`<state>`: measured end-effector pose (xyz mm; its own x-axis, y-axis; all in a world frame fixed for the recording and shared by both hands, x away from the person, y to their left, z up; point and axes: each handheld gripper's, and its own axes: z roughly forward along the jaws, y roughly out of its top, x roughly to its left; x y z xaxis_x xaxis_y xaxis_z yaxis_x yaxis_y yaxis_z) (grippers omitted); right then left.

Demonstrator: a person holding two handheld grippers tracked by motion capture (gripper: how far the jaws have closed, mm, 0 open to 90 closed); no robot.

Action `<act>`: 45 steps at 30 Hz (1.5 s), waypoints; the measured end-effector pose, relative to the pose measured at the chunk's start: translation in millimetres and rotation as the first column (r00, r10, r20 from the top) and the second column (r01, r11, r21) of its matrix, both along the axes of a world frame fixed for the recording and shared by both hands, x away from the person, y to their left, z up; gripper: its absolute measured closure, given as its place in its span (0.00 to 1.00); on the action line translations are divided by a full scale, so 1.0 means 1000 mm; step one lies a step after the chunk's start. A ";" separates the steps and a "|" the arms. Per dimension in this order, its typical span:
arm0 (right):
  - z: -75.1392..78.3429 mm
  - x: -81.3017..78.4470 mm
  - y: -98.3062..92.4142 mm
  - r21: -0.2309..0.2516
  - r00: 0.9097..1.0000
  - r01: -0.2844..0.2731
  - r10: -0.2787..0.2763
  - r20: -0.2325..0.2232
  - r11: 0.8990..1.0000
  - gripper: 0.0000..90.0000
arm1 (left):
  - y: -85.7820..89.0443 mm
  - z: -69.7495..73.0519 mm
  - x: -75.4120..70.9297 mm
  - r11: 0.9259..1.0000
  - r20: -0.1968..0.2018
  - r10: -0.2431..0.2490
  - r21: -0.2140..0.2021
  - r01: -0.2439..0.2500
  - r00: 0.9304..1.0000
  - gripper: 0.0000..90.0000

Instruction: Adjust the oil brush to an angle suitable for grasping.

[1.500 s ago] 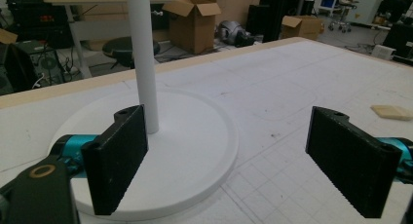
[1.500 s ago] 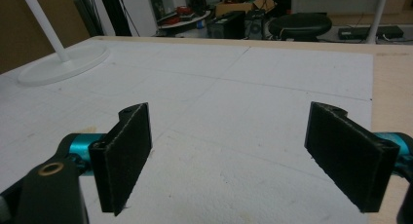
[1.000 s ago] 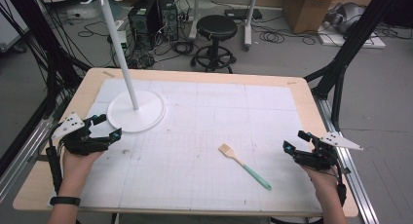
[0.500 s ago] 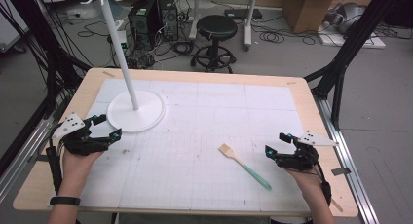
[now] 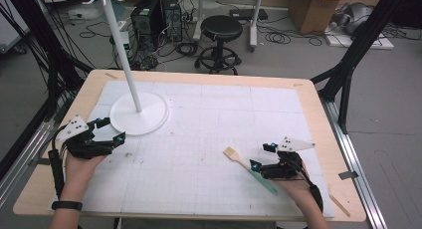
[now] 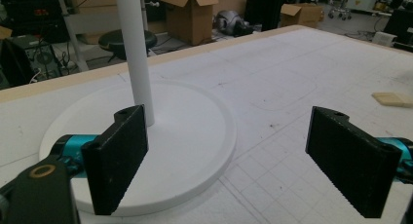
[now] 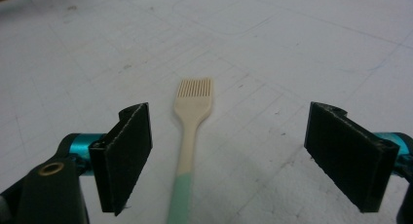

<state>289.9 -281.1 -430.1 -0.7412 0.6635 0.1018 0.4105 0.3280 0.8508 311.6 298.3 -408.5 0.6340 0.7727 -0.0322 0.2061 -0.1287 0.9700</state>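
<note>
A wooden table (image 5: 318,109) covered by a white gridded mat (image 5: 209,139) is seen from above, with a person's forearms coming in at 6 o'clock. The right tool (image 5: 263,156) sits at about 4 o'clock on the mat, its two black jaws spread wide and holding nothing. A small pastry brush with a cream head and pale green handle (image 5: 249,168) lies flat on the mat right at this tool. In the right gripper view the pastry brush (image 7: 191,131) lies between the open jaws, closer to the jaw on the left side of that view, its bristles pointing toward 12 o'clock and its handle running down to 6 o'clock. The left tool (image 5: 111,130) rests at 9 o'clock, jaws wide apart and empty, just beside the round base of a white pole stand (image 5: 139,112).
</note>
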 end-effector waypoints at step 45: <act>-0.014 -0.009 0.029 -0.220 0.993 -0.103 0.088 -0.079 0.970 0.89 | -0.005 -0.003 0.001 1.000 -0.017 -0.007 0.020 0.008 1.000 0.18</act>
